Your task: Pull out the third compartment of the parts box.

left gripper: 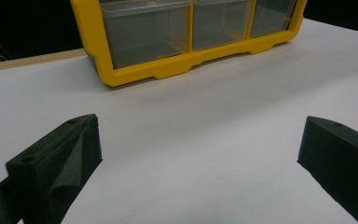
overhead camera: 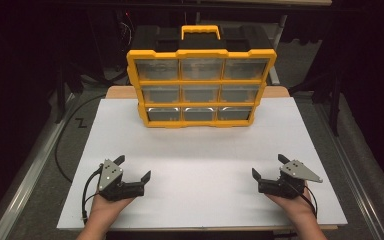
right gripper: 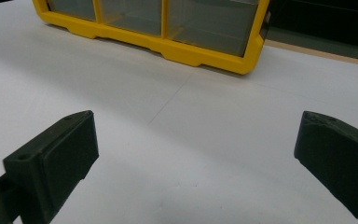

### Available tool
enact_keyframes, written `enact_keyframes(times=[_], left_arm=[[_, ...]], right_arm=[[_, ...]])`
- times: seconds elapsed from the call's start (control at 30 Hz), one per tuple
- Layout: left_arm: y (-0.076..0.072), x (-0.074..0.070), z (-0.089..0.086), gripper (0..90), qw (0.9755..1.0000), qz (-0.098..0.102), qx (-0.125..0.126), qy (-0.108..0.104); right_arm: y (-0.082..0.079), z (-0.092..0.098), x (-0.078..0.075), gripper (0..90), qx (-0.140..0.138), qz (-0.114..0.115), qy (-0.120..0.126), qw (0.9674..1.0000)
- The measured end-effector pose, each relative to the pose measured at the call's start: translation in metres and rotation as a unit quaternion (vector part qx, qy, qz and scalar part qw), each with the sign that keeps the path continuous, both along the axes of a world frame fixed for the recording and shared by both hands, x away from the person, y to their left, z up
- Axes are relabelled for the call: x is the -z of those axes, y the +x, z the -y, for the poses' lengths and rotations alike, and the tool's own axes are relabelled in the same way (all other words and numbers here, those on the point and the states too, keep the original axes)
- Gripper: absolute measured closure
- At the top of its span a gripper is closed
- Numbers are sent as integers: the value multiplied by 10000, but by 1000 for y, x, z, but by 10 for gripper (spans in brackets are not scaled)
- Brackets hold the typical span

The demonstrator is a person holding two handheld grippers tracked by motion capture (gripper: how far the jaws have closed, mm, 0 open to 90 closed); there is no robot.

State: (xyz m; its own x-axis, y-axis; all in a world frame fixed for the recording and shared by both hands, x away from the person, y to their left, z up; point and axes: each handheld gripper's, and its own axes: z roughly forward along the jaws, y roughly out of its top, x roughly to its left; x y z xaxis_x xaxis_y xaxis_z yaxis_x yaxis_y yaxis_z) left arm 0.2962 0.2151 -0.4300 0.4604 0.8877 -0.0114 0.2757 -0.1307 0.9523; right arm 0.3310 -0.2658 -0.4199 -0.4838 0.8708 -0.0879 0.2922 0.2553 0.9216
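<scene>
Open left claw, yellow drawer organizer ahead

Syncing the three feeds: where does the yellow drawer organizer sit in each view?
High view: yellow drawer organizer stands upright at top centre, at the far end of the white board.
Left gripper view: its bottom drawer row runs across the top, centre to right.
Right gripper view: its bottom row runs along the top, left to centre.
Shared landmark: the organizer's yellow bottom rail on the white board.
</scene>
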Motion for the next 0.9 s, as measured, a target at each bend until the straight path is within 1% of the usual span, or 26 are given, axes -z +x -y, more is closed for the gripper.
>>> enact_keyframes(times=[0.07,0.1,0.27,0.33,0.43,0.5,0.53,0.6,0.67,0.7,0.73,0.8,0.83,0.9], left_arm=[[1,0,-1,5,10000,-31,-17,-61],[2,0,-1,5,10000,-26,-37,-70],[3,0,-1,5,10000,-33,-33,-81],[3,0,0,5,10000,-34,-15,-47],[2,0,2,5,10000,-6,29,-77],[2,0,1,5,10000,-31,28,-79],[2,0,1,5,9999,-74,47,-116],[2,0,1,5,9999,-63,64,-116],[3,0,0,5,9999,-56,36,-89],[4,1,0,5,9999,-107,21,-98],[5,1,-1,5,9998,-182,14,-115],[6,1,-3,5,9996,-242,29,-175],[8,2,-4,5,9995,-249,43,-197],[10,3,-4,5,9996,-243,12,-105]], right_arm=[[2,0,-1,10,31,19,-32,10000],[2,0,-1,10,38,39,0,10000],[4,0,-1,10,114,39,2,9999],[6,0,-2,10,139,45,-27,9999],[10,-3,-5,10,201,58,2,9998],[12,-5,-6,10,232,53,3,9997],[13,-7,-6,10,243,41,-24,9997],[14,-8,-7,10,242,54,-34,9997],[20,-11,-7,10,271,111,-47,9996],[22,-12,-7,10,286,122,-42,9995],[24,-13,-7,10,306,111,-22,9995],[30,-15,-7,10,304,37,-25,9995],[34,-17,-6,10,320,29,-98,9994],[38,-18,-5,10,327,46,-91,9994]])
